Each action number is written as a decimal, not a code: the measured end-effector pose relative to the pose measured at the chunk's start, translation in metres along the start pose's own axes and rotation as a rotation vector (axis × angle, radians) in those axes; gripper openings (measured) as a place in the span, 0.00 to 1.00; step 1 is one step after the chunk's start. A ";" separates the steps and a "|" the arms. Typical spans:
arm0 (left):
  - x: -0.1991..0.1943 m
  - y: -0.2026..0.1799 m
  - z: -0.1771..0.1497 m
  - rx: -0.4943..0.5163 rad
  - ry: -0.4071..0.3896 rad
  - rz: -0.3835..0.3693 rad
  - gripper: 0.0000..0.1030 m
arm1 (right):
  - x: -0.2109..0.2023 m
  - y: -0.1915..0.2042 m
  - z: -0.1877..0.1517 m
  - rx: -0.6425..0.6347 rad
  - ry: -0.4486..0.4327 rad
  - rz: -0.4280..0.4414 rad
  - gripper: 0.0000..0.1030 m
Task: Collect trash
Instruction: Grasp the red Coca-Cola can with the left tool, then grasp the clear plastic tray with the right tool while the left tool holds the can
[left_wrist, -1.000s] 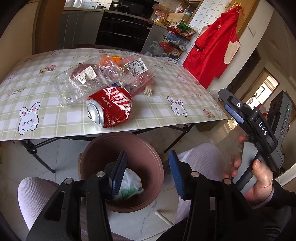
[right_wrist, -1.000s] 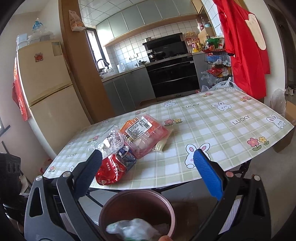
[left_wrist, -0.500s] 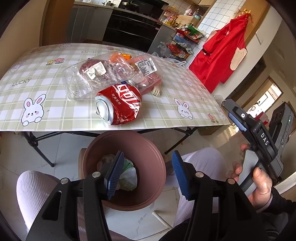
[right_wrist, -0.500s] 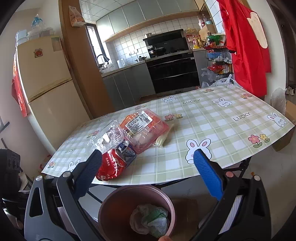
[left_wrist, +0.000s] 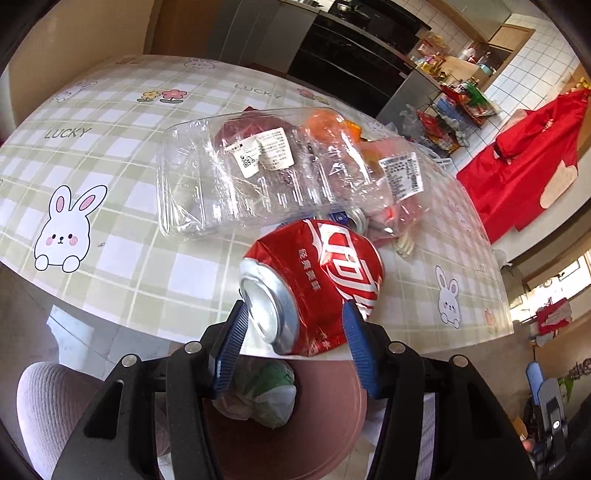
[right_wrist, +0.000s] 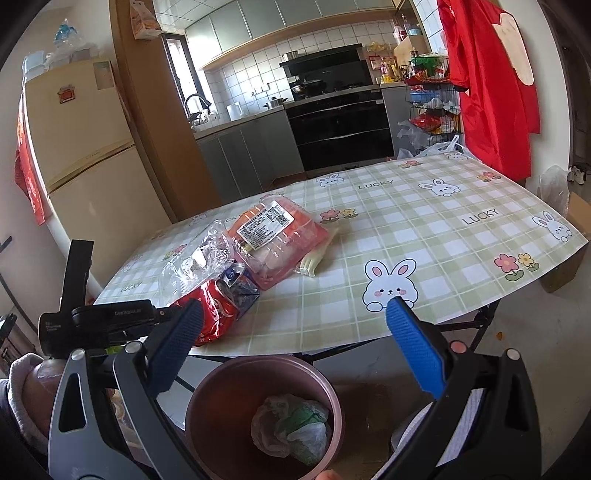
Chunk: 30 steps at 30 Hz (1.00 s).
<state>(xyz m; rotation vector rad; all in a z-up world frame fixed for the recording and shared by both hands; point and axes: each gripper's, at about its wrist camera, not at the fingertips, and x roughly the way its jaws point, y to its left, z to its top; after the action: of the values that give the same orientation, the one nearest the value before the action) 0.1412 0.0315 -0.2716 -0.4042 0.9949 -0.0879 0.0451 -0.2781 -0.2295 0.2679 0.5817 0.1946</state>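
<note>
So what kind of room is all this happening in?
Most likely a home kitchen with a dining area: a fridge, a built-in stove with tiled wall behind, and a table under a bunny-print cloth.

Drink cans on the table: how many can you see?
2. A crushed red can lies at the near table edge, between the left tongs. A blue can lies just behind it, against the clear plastic packaging. More could be hidden under the packaging.
</note>
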 end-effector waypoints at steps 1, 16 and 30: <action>0.004 0.000 0.002 0.003 -0.001 0.021 0.50 | 0.001 -0.003 -0.001 0.009 0.003 -0.003 0.94; 0.006 0.013 0.005 -0.045 -0.017 -0.005 0.20 | 0.029 -0.029 -0.006 0.086 0.073 -0.003 0.94; -0.076 0.081 0.000 -0.160 -0.190 -0.037 0.20 | 0.092 0.026 0.028 -0.085 0.157 0.151 0.91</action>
<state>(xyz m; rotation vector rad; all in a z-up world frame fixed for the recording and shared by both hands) 0.0907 0.1254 -0.2408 -0.5669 0.8090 -0.0033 0.1335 -0.2348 -0.2468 0.2149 0.7072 0.3884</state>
